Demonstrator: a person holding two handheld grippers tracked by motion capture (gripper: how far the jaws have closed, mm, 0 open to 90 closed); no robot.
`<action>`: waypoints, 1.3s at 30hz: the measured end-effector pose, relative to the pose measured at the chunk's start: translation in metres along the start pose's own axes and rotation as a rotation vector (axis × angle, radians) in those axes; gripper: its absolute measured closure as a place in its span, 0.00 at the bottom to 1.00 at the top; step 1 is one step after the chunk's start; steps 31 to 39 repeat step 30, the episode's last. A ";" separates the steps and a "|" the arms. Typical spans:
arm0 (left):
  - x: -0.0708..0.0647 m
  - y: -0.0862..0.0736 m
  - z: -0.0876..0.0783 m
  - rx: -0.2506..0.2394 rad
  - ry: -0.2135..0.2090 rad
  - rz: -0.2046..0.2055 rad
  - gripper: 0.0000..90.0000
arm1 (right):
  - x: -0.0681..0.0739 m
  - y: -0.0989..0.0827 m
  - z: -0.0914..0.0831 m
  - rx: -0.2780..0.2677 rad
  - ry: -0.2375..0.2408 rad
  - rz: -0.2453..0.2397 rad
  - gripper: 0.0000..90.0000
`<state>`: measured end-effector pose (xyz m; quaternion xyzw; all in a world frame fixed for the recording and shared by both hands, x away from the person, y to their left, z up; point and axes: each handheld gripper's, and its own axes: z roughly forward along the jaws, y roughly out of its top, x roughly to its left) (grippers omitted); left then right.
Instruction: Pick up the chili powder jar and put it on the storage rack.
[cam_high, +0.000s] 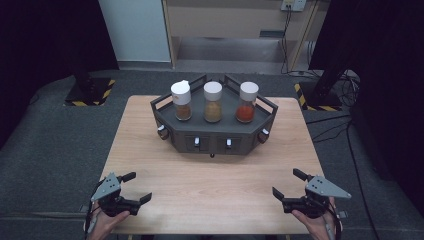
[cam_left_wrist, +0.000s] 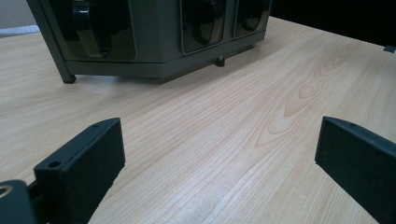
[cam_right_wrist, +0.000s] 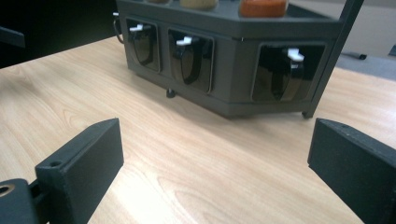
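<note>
The desk (cam_high: 165, 175) is light wood, and its front half is bare. A dark grey rack (cam_high: 214, 134) with angled sides stands at the middle of the far edge; small white levers sit on its front panels. On top stand three jars with white lids: brown spice (cam_high: 182, 101), tan spice (cam_high: 213, 102), red spice (cam_high: 247, 103). The left claw (cam_high: 132, 187) waits near the front left corner, the right claw (cam_high: 287, 184) near the front right corner. Both have jaws wide apart, holding nothing, well apart from the rack.
</note>
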<state>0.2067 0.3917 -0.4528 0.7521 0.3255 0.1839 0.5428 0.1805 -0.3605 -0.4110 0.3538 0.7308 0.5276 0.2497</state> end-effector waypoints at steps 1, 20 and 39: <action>0.000 0.000 0.000 0.000 0.001 0.000 0.01 | -0.001 -0.002 0.001 0.004 0.001 0.002 0.04; -0.001 0.000 0.000 -0.008 -0.001 0.011 0.01 | -0.007 -0.016 0.001 -0.009 0.021 0.016 0.04; 0.000 -0.002 -0.001 -0.025 0.000 0.012 0.01 | -0.007 -0.018 0.002 -0.006 0.007 0.035 0.01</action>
